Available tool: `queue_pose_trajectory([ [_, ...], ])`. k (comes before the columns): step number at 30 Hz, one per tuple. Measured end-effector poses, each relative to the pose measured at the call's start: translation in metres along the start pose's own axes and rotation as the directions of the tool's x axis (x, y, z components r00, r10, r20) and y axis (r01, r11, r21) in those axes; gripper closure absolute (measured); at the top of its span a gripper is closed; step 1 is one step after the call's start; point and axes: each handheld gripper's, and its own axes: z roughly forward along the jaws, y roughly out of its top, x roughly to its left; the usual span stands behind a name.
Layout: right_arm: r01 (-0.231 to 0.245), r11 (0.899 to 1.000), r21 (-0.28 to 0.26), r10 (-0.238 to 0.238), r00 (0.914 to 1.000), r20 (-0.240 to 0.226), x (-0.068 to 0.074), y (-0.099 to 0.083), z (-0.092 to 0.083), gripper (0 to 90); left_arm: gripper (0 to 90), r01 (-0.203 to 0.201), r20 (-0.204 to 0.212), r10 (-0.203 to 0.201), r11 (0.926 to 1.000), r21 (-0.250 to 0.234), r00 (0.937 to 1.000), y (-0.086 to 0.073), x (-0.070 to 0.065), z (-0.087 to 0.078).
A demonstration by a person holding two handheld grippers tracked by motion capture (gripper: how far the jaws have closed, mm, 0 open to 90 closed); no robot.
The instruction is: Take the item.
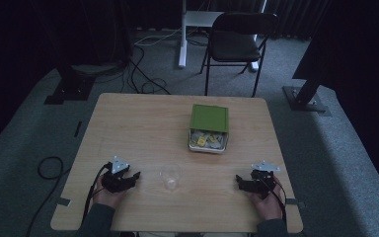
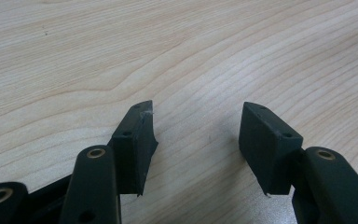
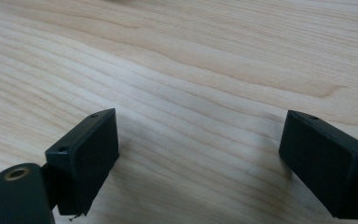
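In the high view, the left gripper (image 1: pixel 135 176) is resting on the wooden table (image 1: pixel 143 123) at about 8 o'clock from the table's middle, held in the person's left hand (image 1: pixel 107 197). Its jaws are standing apart, gripping nothing. Just to its right, at 6 o'clock, a clear plastic cup (image 1: pixel 170 177) is standing upright; whether anything is in it cannot be told. Beyond it, at about 1 o'clock, an open box (image 1: pixel 207 140) is sitting with its green lid (image 1: pixel 209 117) lying against its far edge, and small yellow and pale pieces (image 1: pixel 202 139) are lying inside, too small to identify. At 4 o'clock the right gripper (image 1: pixel 239 181) is lying in the right hand (image 1: pixel 268 203), jaws also spread and empty.

The left gripper view is showing the left gripper (image 2: pixel 196 140) with bare wood grain between its parted jaws. The right gripper view is showing the right gripper (image 3: pixel 198 158) opened wider over bare wood.

Past the table, the high view is showing a black folding chair (image 1: pixel 237 42) at 12 o'clock.
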Motion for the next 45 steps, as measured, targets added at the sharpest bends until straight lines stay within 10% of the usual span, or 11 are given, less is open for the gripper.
queue_pose_trajectory([
  [45,0.041,0.999,-0.01,-0.042,0.9976,-0.056,0.02,0.011,-0.014,25.3,32.2,0.001,-0.007,-0.001,1.0,0.01,1.0,0.001,0.001,0.003],
])
